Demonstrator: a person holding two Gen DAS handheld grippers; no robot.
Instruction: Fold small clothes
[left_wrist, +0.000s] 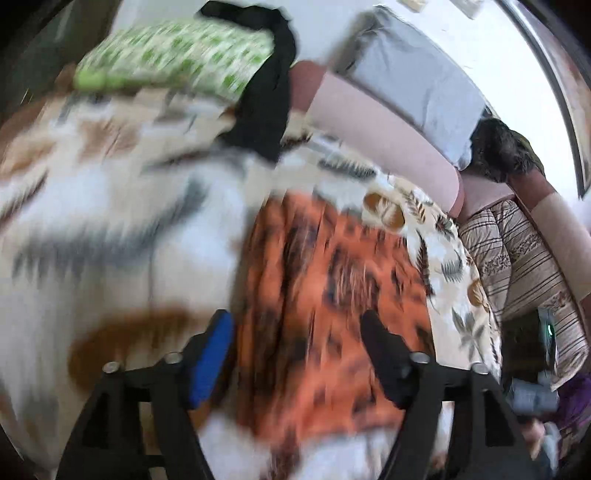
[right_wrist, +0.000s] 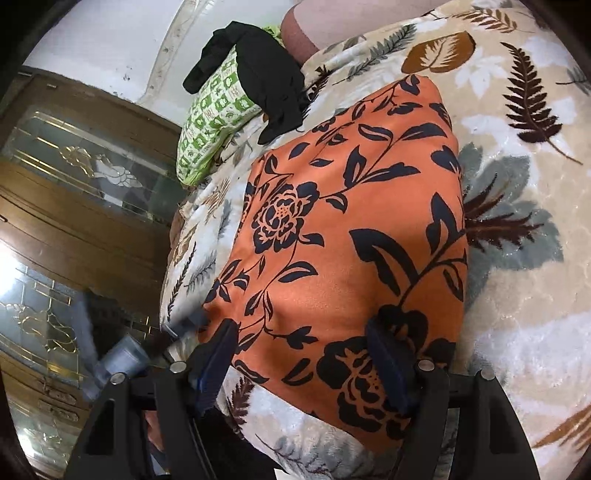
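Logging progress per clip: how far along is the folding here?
Done: the orange floral garment lies flat as a neat rectangle on the leaf-print blanket. In hand: nothing; left gripper and right gripper are open above it. Left: the black garment remains crumpled.

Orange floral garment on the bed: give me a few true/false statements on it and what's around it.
1. The orange floral garment lies on a leaf-print blanket. True.
2. A black garment is draped over a green-patterned pillow. True.
3. The right tongs are clamped shut on the black garment. False: they stand open over the orange garment's near edge.
4. The orange garment hangs from a hanger. False: it lies flat.
5. The left tongs stand open. True.
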